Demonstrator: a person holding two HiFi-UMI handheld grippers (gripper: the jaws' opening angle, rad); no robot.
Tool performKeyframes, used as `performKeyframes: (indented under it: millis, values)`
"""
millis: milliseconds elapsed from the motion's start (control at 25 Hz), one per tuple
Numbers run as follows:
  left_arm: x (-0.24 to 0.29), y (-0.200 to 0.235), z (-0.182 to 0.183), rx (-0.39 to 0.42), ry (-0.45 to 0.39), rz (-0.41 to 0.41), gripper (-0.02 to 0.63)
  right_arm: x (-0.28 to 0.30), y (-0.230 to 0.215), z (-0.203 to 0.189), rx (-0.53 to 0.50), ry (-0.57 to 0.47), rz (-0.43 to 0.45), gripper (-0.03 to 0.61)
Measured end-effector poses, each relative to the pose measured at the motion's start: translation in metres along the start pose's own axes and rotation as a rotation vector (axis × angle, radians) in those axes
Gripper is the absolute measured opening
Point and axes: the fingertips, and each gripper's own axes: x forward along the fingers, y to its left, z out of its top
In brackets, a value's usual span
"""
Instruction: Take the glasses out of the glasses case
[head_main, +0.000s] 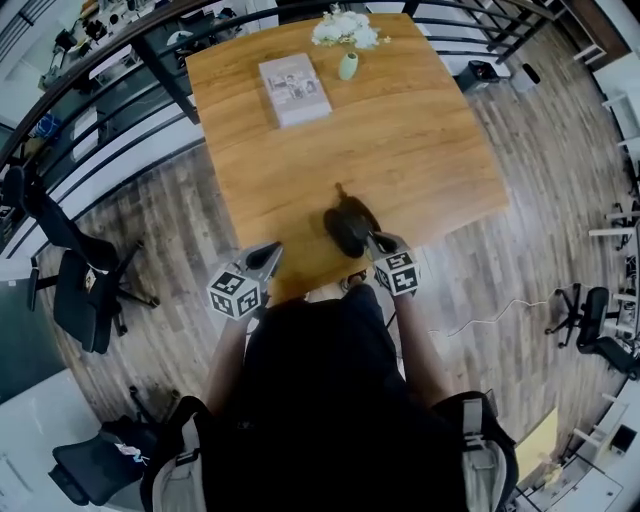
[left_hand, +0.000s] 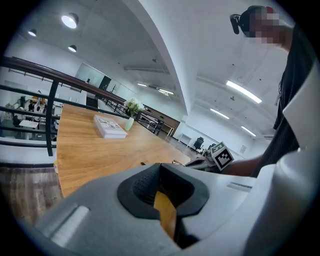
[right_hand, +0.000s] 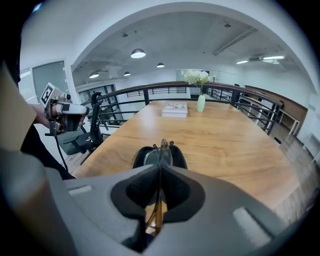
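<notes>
A black glasses case (head_main: 348, 226) lies open near the front edge of the wooden table (head_main: 420, 150). In the right gripper view the case (right_hand: 178, 157) sits just past my jaws. The thin metal-framed glasses (right_hand: 159, 149) stand on edge over it. My right gripper (right_hand: 159, 169) is shut on the glasses' frame; in the head view this gripper (head_main: 372, 241) is at the case's near end. My left gripper (head_main: 270, 253) hangs at the table's front edge, left of the case and apart from it. Its jaws (left_hand: 160, 167) are shut with nothing between them.
A white book (head_main: 293, 88) and a pale green vase (head_main: 347, 66) with white flowers stand at the table's far side. A dark railing (head_main: 120, 70) runs behind and to the left. Office chairs (head_main: 80, 290) stand on the floor at left.
</notes>
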Motion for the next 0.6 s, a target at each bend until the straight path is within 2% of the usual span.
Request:
performKeyframes:
  millis: [360,600]
  values:
    - [-0.01,-0.022,-0.015,0.051,0.049,-0.102,0.011,-0.047,0.024,-0.009,0.042,-0.145,-0.109,0.018]
    - [-0.02,-0.033,-0.026,0.064,0.071,-0.156,0.011,-0.07,0.041,-0.027,0.072,-0.184,-0.161,0.018]
